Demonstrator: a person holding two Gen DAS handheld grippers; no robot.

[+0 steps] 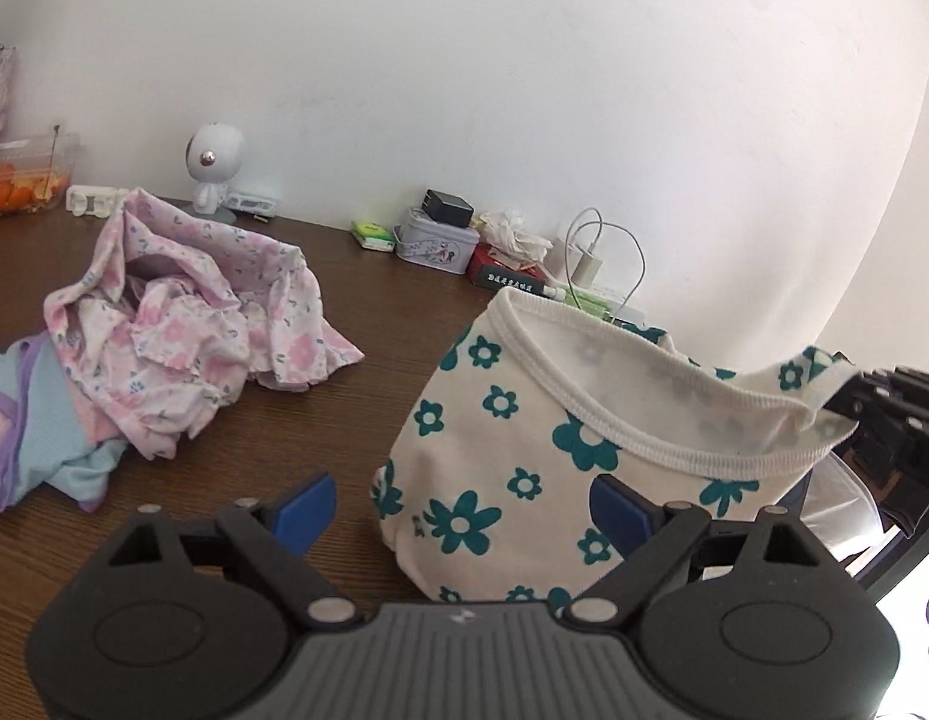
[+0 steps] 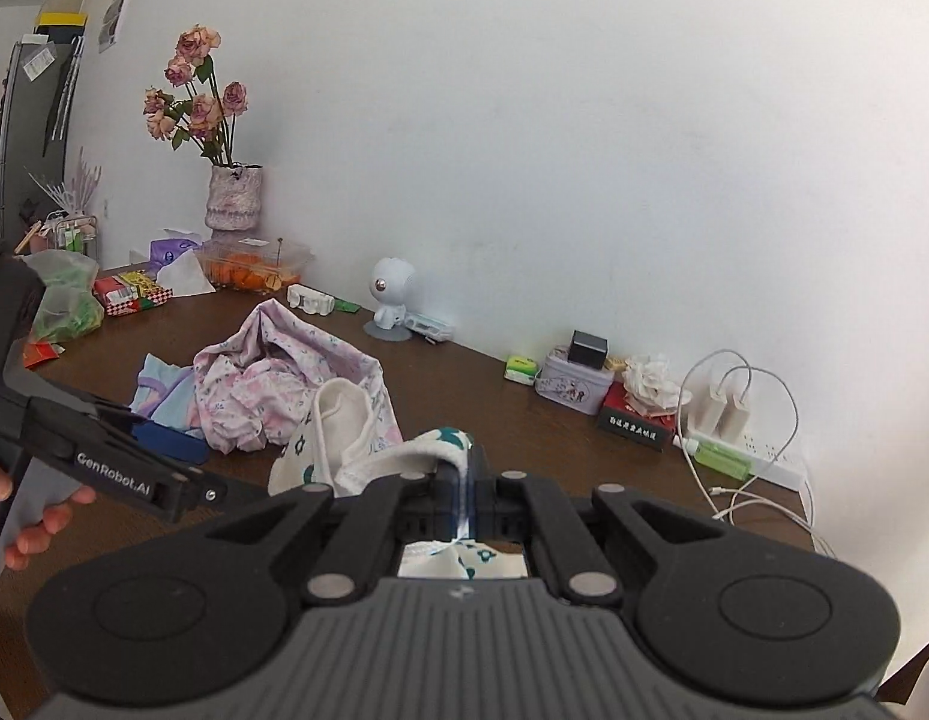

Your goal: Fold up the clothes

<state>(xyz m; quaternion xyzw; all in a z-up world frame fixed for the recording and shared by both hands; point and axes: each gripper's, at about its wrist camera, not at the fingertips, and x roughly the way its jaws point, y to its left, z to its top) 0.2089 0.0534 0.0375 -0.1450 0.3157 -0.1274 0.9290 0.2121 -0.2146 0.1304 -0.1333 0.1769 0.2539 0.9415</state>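
A cream garment with teal flowers (image 1: 524, 456) hangs above the brown table (image 1: 320, 420), lifted by its ribbed edge. My right gripper (image 2: 464, 474) is shut on that edge; it shows at the right of the left wrist view (image 1: 848, 402). The garment (image 2: 338, 438) droops to its left. My left gripper (image 1: 461, 507) is open and empty, its blue pads (image 1: 305, 507) astride the garment's lower left part. It shows in the right wrist view (image 2: 170, 450). A crumpled pink floral garment (image 1: 194, 324) and a light blue and purple one (image 1: 38, 444) lie at the left.
Along the wall stand a white robot figure (image 1: 212, 165), a tin box (image 1: 437, 243), a red box (image 1: 506, 276), chargers with white cables (image 2: 728, 414) and a power strip (image 2: 758, 456). A vase of dried roses (image 2: 233, 198), a food container (image 2: 254, 264) and snack packs (image 2: 134, 294) sit far left.
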